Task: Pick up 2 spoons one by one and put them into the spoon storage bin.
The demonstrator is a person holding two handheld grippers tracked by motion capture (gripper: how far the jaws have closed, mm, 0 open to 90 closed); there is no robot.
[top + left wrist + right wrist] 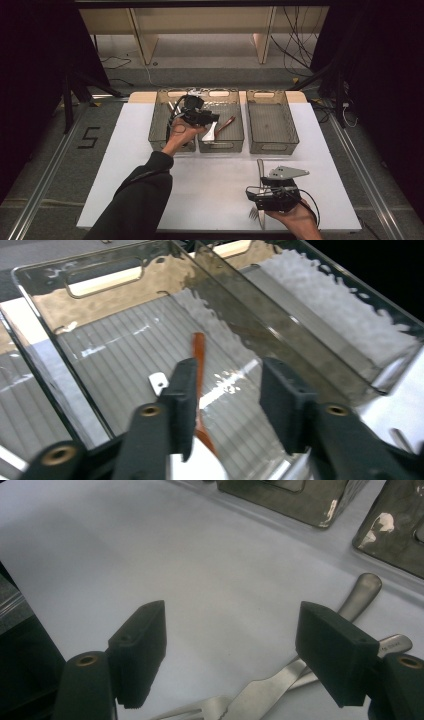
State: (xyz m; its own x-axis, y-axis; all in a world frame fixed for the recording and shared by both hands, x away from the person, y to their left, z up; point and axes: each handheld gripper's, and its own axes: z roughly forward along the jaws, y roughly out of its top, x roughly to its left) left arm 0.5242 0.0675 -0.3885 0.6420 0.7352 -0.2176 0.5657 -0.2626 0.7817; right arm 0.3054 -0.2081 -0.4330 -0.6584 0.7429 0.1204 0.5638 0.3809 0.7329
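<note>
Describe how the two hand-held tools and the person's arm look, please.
Both tools, left and right, are black with two blocky black jaws and brass-coloured rivets. The right tool carries a grey three-cornered plate on top and trails a thin black cable. The left arm wears a dark long sleeve.

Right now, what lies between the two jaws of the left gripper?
In the left gripper view, the left gripper stands open over the middle bin; between its jaws lies the bin's ribbed floor, and the brown-handled utensil rests beside the left jaw.
</note>
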